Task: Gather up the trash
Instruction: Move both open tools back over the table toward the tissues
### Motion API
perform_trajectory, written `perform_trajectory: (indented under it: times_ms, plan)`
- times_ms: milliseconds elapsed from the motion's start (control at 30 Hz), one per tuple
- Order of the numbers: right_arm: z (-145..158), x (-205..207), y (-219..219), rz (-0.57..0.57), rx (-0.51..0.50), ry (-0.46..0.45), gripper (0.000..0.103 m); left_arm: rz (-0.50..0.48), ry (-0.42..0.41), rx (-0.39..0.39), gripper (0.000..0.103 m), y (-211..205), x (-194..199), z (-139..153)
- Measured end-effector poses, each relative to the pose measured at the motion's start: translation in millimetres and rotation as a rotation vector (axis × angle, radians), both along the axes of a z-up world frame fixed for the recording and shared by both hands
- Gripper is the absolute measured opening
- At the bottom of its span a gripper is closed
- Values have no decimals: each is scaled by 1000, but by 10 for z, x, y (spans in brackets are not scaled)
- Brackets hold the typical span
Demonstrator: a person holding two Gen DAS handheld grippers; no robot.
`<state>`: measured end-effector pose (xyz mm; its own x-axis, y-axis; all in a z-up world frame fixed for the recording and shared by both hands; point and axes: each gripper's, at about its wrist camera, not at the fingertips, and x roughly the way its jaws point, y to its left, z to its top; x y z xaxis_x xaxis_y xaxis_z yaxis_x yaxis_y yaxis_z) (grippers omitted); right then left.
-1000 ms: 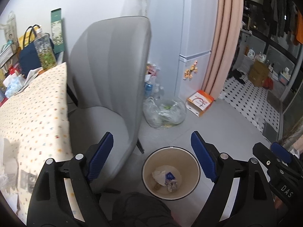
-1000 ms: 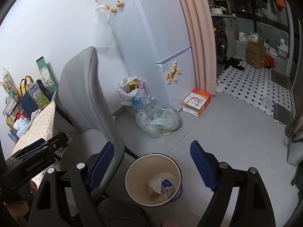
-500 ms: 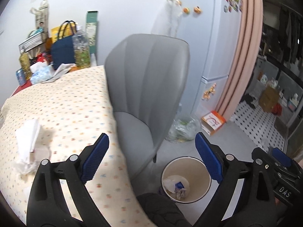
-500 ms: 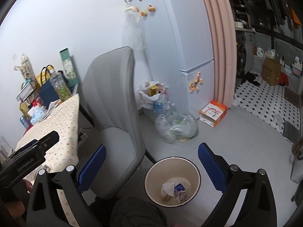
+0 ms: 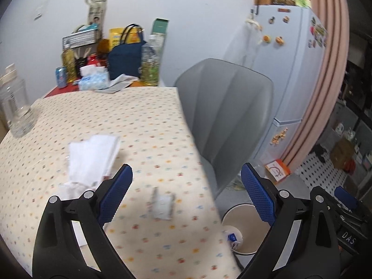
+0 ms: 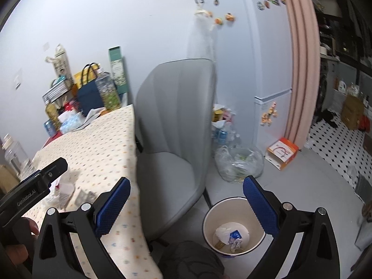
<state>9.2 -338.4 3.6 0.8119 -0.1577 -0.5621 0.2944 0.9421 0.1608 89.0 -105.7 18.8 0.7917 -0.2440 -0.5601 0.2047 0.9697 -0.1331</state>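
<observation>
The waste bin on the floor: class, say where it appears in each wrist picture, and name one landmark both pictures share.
Left wrist view: the waste bin sits at the lower right, partly hidden by the table edge and the gripper's right finger.
Right wrist view: it stands at the bottom, right of centre, in full view.
Shared landmark: the grey chair, just behind the bin.

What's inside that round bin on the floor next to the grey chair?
The round cream bin holds a crumpled white tissue, a small blue-and-white wrapper and some brownish scraps. Whatever lies underneath them is covered.
</observation>
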Motion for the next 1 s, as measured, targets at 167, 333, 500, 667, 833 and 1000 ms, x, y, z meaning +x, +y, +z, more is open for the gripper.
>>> perform_trajectory:
  times_ms: [167,333,500,667,833,1000]
  plan:
    - [35,72,286,56,-14,0,95,62,0,-31,93,369,-56,-1]
    - [45,122,527,105,-22,0,95,103,-1,-31,93,635,-123,-5]
    - [58,151,765,149,-27,2,95,147,10,-36,93,889,-152,-38]
    - [47,183,953,192,-28,2,95,196,10,-27,93,1128,-234,-69]
    - [-11,179,1096,210,-26,10,95,246,20,-13,97,1329,-312,-151]
    - [-128,200,1159,223,-31,38,95,261,60,-10,97,1449,-353,-285]
